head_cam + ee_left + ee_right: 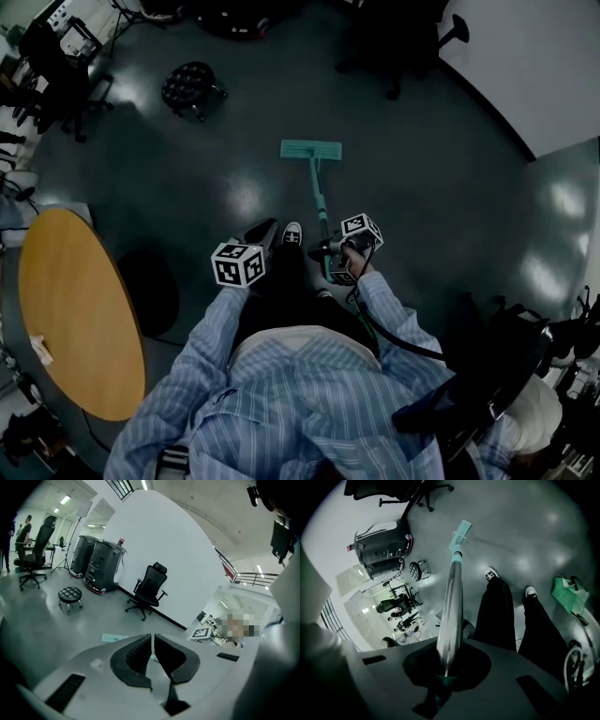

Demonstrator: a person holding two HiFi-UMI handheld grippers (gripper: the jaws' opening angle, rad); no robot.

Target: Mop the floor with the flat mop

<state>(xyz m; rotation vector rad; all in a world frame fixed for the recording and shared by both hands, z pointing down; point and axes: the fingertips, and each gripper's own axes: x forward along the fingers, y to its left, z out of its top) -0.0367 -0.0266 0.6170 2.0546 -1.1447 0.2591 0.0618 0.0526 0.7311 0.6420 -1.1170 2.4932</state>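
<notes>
The flat mop's teal head (310, 149) lies flat on the dark grey floor ahead of my feet. Its pole (319, 202) slopes back to my right gripper (330, 251), which is shut on the pole. In the right gripper view the metal pole (452, 606) rises out of the closed jaws of the right gripper (446, 667) toward the mop head (461, 529). My left gripper (152, 641) is shut with nothing in it and held off the pole, to its left, with its marker cube (237, 264) above my leg. A corner of the mop head (115, 637) shows beyond it.
A round wooden table (66, 319) stands close on my left. A black stool (192, 86) and office chairs (394, 47) stand farther ahead, and a white wall (544, 56) lies at the far right. A green bag (568, 595) lies behind my legs (499, 616).
</notes>
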